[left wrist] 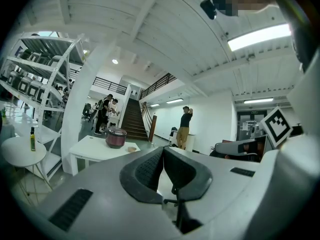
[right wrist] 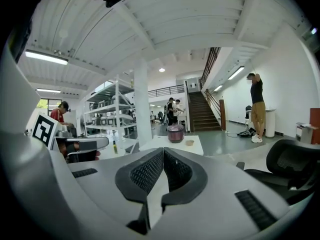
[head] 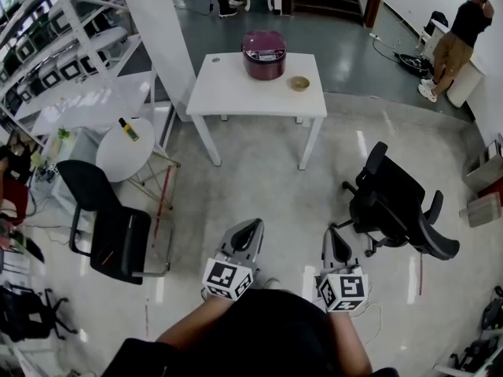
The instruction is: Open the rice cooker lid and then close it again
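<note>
Both grippers hang low by the person's body, each clenched on nothing: the left gripper [head: 250, 228] has its dark pads [left wrist: 147, 171] pressed together with only open room beyond them, and the right gripper [head: 336, 238] shows the same in its own view.

Well ahead of them across bare floor stands the white table [head: 228, 93]. The rice cooker [head: 264, 54] sits toward the table's far edge with its maroon lid down, so the task looks not yet begun. A small bowl [head: 299, 83] rests on the table just to the cooker's right. A black office chair [head: 393, 203] stands off the table's near right corner. Off the table's left side are a round side table [head: 114, 159] bearing a bottle [head: 129, 129] and another black chair [head: 110, 230]. A person [head: 460, 34] stands well beyond the table's right end.

The step in hand is probably the approach. It would go best straight at the table's near edge, passing between the two chairs. One gripper's jaws should part before it reaches the lid's front catch, and the bowl beside the cooker should be kept clear of. The other gripper could steady the cooker's body so that it does not slide.
</note>
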Available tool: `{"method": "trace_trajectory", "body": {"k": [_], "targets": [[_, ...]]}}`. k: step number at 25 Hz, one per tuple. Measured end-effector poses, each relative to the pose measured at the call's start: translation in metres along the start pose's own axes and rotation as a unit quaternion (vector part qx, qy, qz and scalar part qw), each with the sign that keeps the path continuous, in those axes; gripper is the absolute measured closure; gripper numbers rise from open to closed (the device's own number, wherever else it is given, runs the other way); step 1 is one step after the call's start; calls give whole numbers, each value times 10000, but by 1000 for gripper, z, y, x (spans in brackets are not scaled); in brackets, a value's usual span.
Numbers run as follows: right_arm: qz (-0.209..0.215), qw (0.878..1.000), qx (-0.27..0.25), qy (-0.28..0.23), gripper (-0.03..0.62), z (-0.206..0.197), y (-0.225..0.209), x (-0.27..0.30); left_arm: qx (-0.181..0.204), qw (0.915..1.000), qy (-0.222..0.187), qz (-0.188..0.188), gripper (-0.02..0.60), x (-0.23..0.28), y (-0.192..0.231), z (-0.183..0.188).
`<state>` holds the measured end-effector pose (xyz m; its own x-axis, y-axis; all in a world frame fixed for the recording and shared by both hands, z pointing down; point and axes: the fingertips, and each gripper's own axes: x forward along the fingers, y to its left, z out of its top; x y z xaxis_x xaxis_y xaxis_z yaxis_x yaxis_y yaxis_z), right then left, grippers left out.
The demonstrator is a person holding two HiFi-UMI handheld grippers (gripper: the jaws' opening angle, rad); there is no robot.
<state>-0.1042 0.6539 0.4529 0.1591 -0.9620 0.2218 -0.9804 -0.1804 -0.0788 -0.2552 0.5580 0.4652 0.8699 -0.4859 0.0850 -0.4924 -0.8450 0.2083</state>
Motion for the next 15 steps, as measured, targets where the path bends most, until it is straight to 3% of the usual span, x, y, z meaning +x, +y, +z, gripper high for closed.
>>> {"method": "trace_trajectory", "body": {"k": [5,7,9,10,12,15], "targets": [[213,9998,13,-19,595,-3,-1,0,-81,9993,10,-356,578,1,-5,-5],[277,9996,32,-6,570,-5,-2,1,-79,9994,-27,-340,572,1,-5,-5],[234,9997,56,55,435,-8,-5,1,-174,9996,-41,-240,475,1,0,-6],[182,9998,80,62,410,-9,-7,0,-231,9995,-26,-196,437,1,3,-7],[52,9998,169,-1,378,-8,-11,-2,-282,9995,59,-150,359,0,8,-12],[-3,9993,329,-195,373,-3,-15,-4,-290,9994,134,-130,311,-1,10,-18]]}}
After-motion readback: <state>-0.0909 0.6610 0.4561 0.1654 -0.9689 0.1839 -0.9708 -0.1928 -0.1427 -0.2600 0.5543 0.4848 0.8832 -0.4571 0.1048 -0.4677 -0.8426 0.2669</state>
